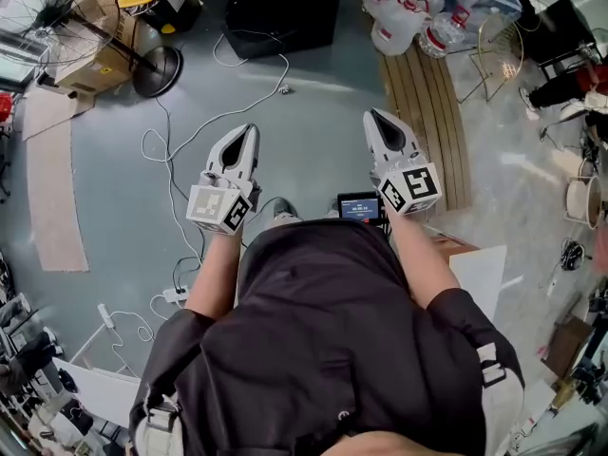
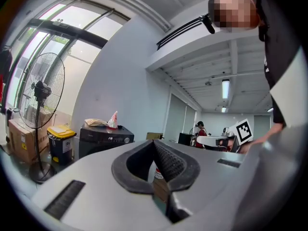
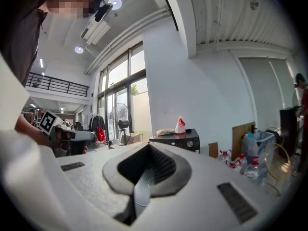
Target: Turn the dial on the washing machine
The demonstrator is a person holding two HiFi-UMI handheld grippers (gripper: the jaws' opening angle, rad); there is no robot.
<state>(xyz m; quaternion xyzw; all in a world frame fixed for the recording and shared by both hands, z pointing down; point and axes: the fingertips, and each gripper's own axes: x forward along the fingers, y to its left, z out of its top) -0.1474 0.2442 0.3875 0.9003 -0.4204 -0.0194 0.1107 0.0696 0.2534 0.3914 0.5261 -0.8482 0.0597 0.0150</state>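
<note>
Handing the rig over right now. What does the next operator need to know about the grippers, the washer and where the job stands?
Left gripper: jaws together, nothing between them.
Right gripper: jaws together, empty.
Both are held out in front of the person and point roughly toward the washing machine.
The washing machine stands across the floor by the far wall, beyond reach. Its dial is the small round knob on the front panel.
Done: nothing; the dial is untouched.
Left: walk up, minding the white cables on the floor, then open one gripper, close it on the dial and turn it.
</note>
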